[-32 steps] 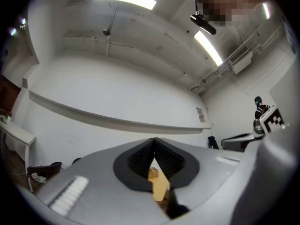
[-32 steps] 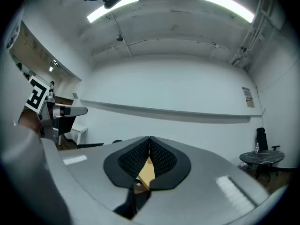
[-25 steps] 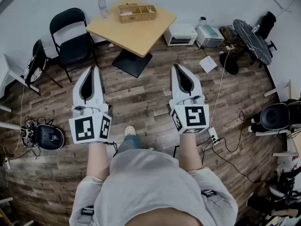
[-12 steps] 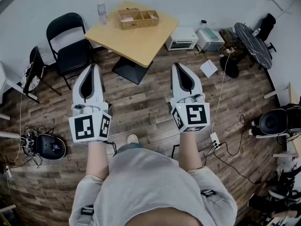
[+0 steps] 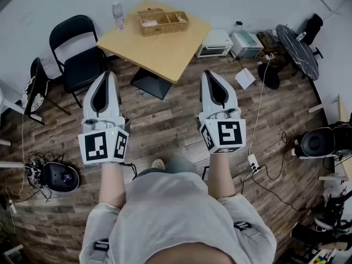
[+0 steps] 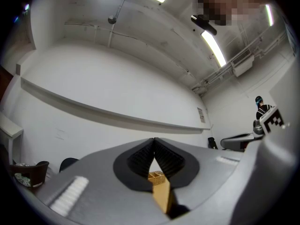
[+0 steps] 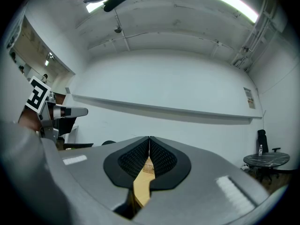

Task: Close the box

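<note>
While the box [image 5: 163,22] sits at the counter [image 5: 165,51]'s far corner, the left gripper [image 5: 108,74] and right gripper [image 5: 208,72] hang well short of it, both jaws pressed together on nothing.

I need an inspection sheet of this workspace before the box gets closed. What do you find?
Surface: wooden table, mostly bare.
Job's things: box at the table's far edge, compartments showing, not yet closed.
Clutter: bottle at a table corner.
Grippers: left gripper and right gripper both shut, empty, over the floor short of the table.
Cables: white cable running to a power strip; a tangle beside a device.
Surroundings: chair, appliance on the floor, round table.
</note>
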